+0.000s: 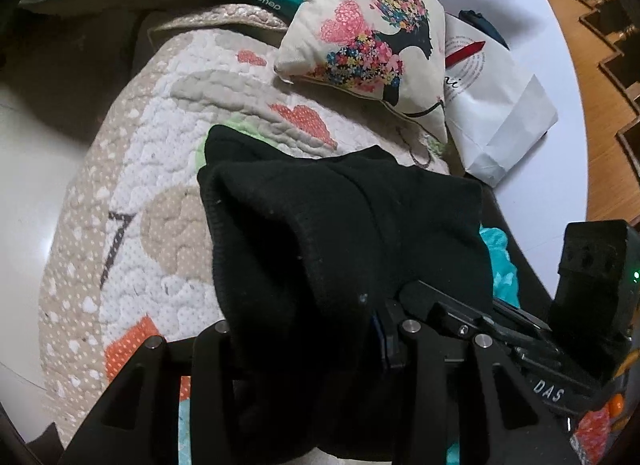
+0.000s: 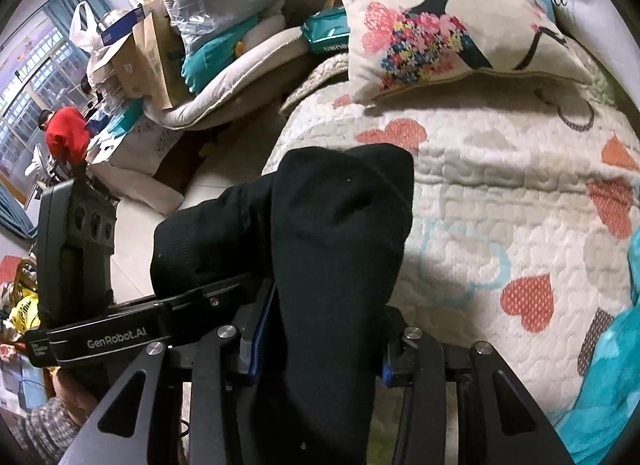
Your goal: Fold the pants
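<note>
The black pants (image 1: 320, 233) are held up over a quilted bed cover (image 1: 132, 201). My left gripper (image 1: 312, 349) is shut on a bunched edge of the pants, which drape over and hide its fingertips. My right gripper (image 2: 320, 353) is shut on another part of the black pants (image 2: 332, 233); blue pads (image 2: 256, 345) press the cloth from both sides. The right gripper shows in the left wrist view (image 1: 480, 329), close at the right. The left gripper shows in the right wrist view (image 2: 120, 321), close at the left.
A floral cushion (image 1: 372, 25) lies at the head of the bed, also in the right wrist view (image 2: 440, 13). A white paper bag (image 1: 492, 105) is beside it. Teal cloth (image 2: 608, 377) lies at the right. Boxes and bags (image 2: 160, 33) stand beyond the bed's left edge.
</note>
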Available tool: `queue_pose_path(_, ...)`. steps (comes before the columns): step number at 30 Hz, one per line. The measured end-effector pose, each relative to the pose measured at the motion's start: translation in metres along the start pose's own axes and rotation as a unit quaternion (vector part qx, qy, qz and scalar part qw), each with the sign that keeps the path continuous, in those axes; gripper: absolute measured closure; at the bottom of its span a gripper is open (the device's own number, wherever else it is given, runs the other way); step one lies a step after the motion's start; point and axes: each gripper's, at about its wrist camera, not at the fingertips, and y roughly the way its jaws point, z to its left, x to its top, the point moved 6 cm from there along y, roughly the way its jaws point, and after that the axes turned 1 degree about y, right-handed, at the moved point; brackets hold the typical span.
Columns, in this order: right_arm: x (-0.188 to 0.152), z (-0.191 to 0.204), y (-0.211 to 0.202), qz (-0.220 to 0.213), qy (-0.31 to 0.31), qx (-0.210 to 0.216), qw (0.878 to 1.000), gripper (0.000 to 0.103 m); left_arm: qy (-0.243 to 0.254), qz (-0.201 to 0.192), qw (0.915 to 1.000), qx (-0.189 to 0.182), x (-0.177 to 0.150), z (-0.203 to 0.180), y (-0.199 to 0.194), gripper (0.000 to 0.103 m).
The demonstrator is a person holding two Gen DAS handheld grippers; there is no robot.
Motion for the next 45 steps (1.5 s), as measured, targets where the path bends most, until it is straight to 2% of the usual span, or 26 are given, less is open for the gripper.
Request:
queue_pose_path(6,-0.006,-0.005,0.001,-0.010,-0.014,-0.014,1.000,0.058,0.002,0.021,0.9994,0.029,0.004,-0.005,0.015,0.064)
queue_pose_path(15,-0.006,-0.021,0.007,-0.014,0.019,-0.004,1.000,0.060,0.045,-0.010,0.9971,0.061,0.003,-0.007,0.020,0.064)
queue_pose_path(23,0.004,-0.021,0.015,-0.027,0.047,0.017,0.998,0.060,0.063,-0.037,0.9938,0.084,0.012,-0.007,0.015,0.064)
queue_pose_path(45,0.025,-0.052,0.035,-0.044,0.101,0.017,0.994,0.060,0.045,-0.037,0.9938,0.095,0.034,-0.006,0.049,0.064)
